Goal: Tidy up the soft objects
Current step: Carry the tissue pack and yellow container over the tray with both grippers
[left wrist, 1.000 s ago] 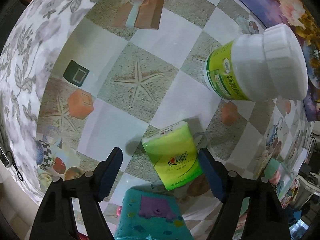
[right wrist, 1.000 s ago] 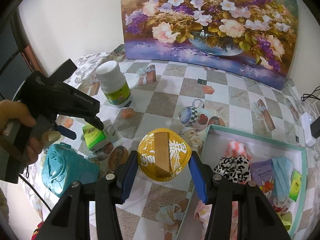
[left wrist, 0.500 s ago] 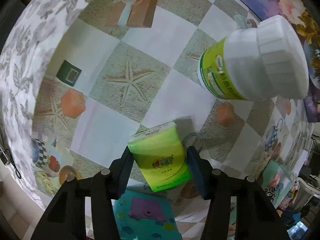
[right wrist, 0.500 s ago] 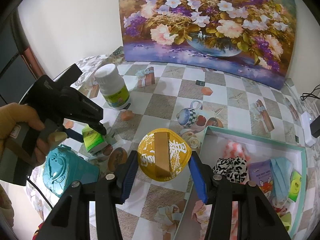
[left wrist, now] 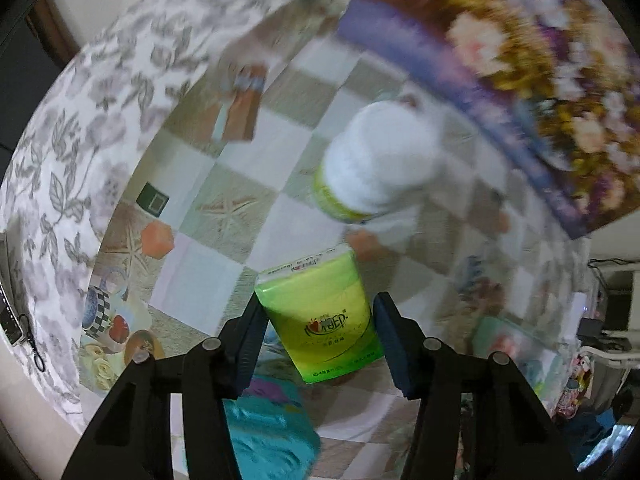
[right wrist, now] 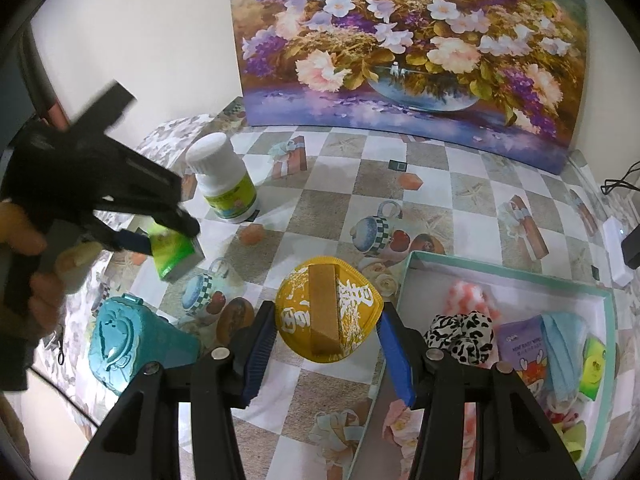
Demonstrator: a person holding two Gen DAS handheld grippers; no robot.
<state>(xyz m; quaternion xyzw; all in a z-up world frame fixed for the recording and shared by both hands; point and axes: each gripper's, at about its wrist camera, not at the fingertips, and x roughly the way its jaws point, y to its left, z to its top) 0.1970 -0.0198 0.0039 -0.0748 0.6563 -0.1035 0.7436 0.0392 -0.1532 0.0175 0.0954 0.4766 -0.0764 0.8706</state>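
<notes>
Tablecloth (right wrist: pixel 328 200) in a checked pattern covers the table, with a large flower painting (right wrist: pixel 408 48) leaning on the wall behind. At the right edge sits a shallow teal-rimmed box (right wrist: pixel 412 280) holding a leopard-print scrunchie (right wrist: pixel 460 330), a blue face mask (right wrist: pixel 562 348) and other soft items. A teal pouch (right wrist: pixel 120 340) lies at the near left. A white bottle (right wrist: pixel 224 178) with a green label stands upright behind it. The left gripper (left wrist: pixel 318 334) has its pads pressed on a green tissue pack (left wrist: pixel 320 316), lifted clear of the table. The right gripper (right wrist: pixel 326 332) clamps a yellow padded pouch (right wrist: pixel 328 316) just left of the box.
</notes>
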